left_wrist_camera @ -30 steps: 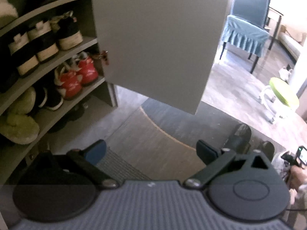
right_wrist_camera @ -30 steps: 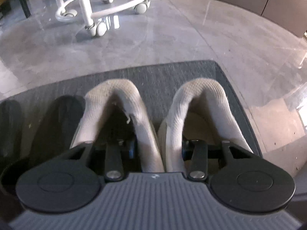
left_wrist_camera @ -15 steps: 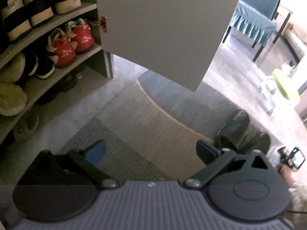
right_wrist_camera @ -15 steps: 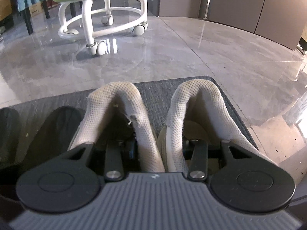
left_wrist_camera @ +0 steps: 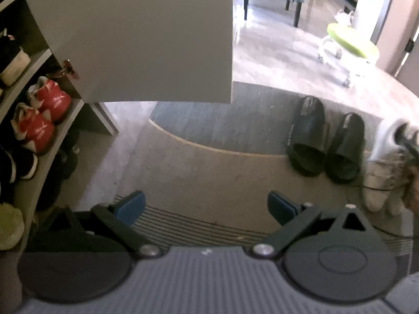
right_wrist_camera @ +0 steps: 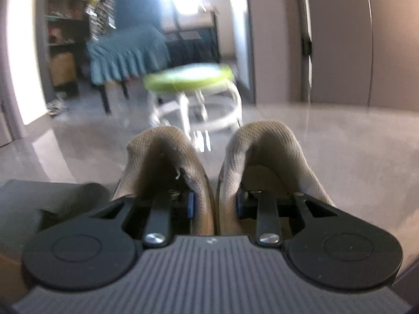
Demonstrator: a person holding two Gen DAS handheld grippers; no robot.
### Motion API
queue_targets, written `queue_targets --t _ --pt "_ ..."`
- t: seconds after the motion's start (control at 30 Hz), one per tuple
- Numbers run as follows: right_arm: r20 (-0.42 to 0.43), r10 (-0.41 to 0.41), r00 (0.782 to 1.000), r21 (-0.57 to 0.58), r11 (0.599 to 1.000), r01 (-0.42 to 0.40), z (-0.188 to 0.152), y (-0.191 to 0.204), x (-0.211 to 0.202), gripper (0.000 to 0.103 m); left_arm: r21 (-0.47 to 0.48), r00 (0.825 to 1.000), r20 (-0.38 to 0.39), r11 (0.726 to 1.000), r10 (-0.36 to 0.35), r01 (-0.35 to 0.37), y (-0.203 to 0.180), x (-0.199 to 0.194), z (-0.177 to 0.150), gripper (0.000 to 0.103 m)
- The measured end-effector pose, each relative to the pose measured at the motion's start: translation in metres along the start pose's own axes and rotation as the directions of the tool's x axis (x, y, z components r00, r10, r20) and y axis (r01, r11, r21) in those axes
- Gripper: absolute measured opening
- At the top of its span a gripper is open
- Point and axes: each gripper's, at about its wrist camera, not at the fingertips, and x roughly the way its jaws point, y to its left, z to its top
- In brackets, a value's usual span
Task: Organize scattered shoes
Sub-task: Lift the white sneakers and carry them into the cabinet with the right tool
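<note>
**White shoes: pair pinched and lifted, shelf slot still to pick**

White shoes (right_wrist_camera: 214,172): both sit on the right gripper (right_wrist_camera: 215,205), one finger down inside each shoe, so the two inner walls are squeezed together between the blue pads (right_wrist_camera: 190,204). Jaws narrow and closing, pads already bearing on fabric. Heels stick out ahead of the gripper. In the left view the pair shows off to the right with the soles looking clear of the mat, though the edge there is blurred. I read it as lifted.

Left gripper (left_wrist_camera: 207,205): wide apart, nothing between the fingers, pointing steeply down at the doormat (left_wrist_camera: 209,183). Ahead and right of it, a pair of black slippers (left_wrist_camera: 324,144) side by side on the mat, not yet handled. Ahead and left, the shoe cabinet (left_wrist_camera: 60,120) with its door (left_wrist_camera: 136,39) swung open. Red sneakers (left_wrist_camera: 42,120) fill one shelf, dark shoes sit above and below them.

Far beyond both grippers: green stool (right_wrist_camera: 188,77) and a blue-covered chair (right_wrist_camera: 128,49).

Step, as I judge it: carry phase, pair going to the cabinet.

Next move needs:
- keep the squeeze on; the grip is on soft mesh only and may slip
- swing the pair left, past the door edge
- find a free stretch of shelf; none is clearly visible from here
- set soles flat before letting go
</note>
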Motion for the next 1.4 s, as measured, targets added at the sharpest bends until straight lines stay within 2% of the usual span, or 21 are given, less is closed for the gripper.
queue_targets --t 0.13,0.27,0.43,0.5,0.53,0.57,0.63,0.67,0.77,0.8,0.87,0.93,0.97,1.0,1.03,1.1,1.13,1.2,1.27,1.33,1.4 --pt "0.031 0.092 0.995 -0.02 0.996 -0.092 0.018 0.016 -0.028 0.031 -0.051 0.999 0.042 0.999 0.013 -0.011 0.018 0.009 -0.022 0.1" --pt "0.091 0.215 0.972 -0.115 0.972 -0.204 0.045 0.05 -0.051 0.031 -0.058 0.994 0.074 0.996 0.077 -0.073 0.041 0.015 -0.046 0.1" --pt "0.165 0.374 0.913 -0.242 0.912 -0.33 0.082 0.111 -0.071 0.031 -0.214 0.963 0.118 0.954 0.24 -0.211 0.088 0.017 -0.083 0.1" --pt "0.178 0.455 0.872 -0.291 0.871 -0.395 0.092 0.14 -0.082 0.031 -0.302 0.941 0.134 0.918 0.31 -0.259 0.105 0.012 -0.098 0.101" --pt "0.177 0.49 0.854 -0.304 0.852 -0.426 0.096 0.151 -0.086 0.031 -0.314 0.938 0.134 0.911 0.32 -0.266 0.11 0.011 -0.102 0.101" --pt "0.17 0.544 0.822 -0.319 0.819 -0.477 0.1 0.167 -0.092 0.031 -0.329 0.934 0.132 0.904 0.332 -0.275 0.114 0.009 -0.106 0.101" --pt "0.156 0.615 0.773 -0.336 0.769 -0.544 0.103 0.189 -0.102 0.031 -0.384 0.913 0.108 0.863 0.394 -0.328 0.127 0.005 -0.119 0.101" --pt "0.143 0.661 0.736 -0.34 0.732 -0.591 0.104 0.204 -0.109 0.031 -0.41 0.902 0.093 0.842 0.422 -0.351 0.133 0.003 -0.126 0.101" --pt "0.092 0.769 0.633 -0.316 0.625 -0.713 0.104 0.246 -0.124 0.031 -0.472 0.894 0.038 0.796 0.447 -0.378 0.15 0.001 -0.146 0.101" --pt "0.077 0.79 0.608 -0.306 0.599 -0.74 0.105 0.257 -0.129 0.031 -0.491 0.885 0.024 0.777 0.465 -0.394 0.155 -0.003 -0.155 0.101" --pt "0.04 0.843 0.537 -0.29 0.524 -0.801 0.105 0.284 -0.141 0.031 -0.526 0.867 -0.002 0.737 0.498 -0.425 0.165 -0.01 -0.172 0.101" --pt "0.0 0.882 0.471 -0.297 0.45 -0.842 0.102 0.311 -0.158 0.031 -0.559 0.86 0.005 0.715 0.51 -0.421 0.173 -0.016 -0.184 0.101" --pt "-0.022 0.894 0.448 -0.297 0.422 -0.856 0.1 0.324 -0.168 0.031 -0.605 0.853 0.072 0.703 0.516 -0.374 0.174 -0.026 -0.199 0.101" --pt "-0.052 0.908 0.416 -0.295 0.384 -0.875 0.098 0.34 -0.178 0.031 -0.644 0.841 0.136 0.692 0.523 -0.327 0.173 -0.035 -0.212 0.101" --pt "-0.083 0.925 0.37 -0.3 0.331 -0.895 0.094 0.36 -0.189 0.031 -0.655 0.825 0.185 0.693 0.534 -0.302 0.171 -0.041 -0.223 0.103" --pt "-0.137 0.958 0.251 -0.315 0.198 -0.928 0.086 0.402 -0.213 0.031 -0.648 0.758 0.272 0.695 0.592 -0.31 0.151 -0.056 -0.25 0.103" --pt "-0.145 0.966 0.215 -0.313 0.161 -0.936 0.083 0.414 -0.221 0.031 -0.637 0.739 0.292 0.7 0.607 -0.323 0.144 -0.058 -0.258 0.103" --pt "-0.153 0.975 0.161 -0.31 0.107 -0.945 0.081 0.433 -0.236 0.031 -0.614 0.7 0.332 0.708 0.632 -0.348 0.13 -0.063 -0.275 0.103" --pt "-0.174 0.983 0.065 -0.286 0.013 -0.958 0.082 0.471 -0.26 0.031 -0.607 0.675 0.363 0.713 0.642 -0.351 0.118 -0.067 -0.29 0.103" --pt "-0.189 0.982 0.021 -0.275 -0.032 -0.961 0.085 0.492 -0.268 0.031 -0.603 0.653 0.367 0.704 0.662 -0.374 0.109 -0.069 -0.3 0.103" --pt "-0.216 0.975 -0.05 -0.271 -0.109 -0.956 0.086 0.525 -0.29 0.031 -0.608 0.638 0.35 0.685 0.686 -0.402 0.103 -0.07 -0.304 0.103"
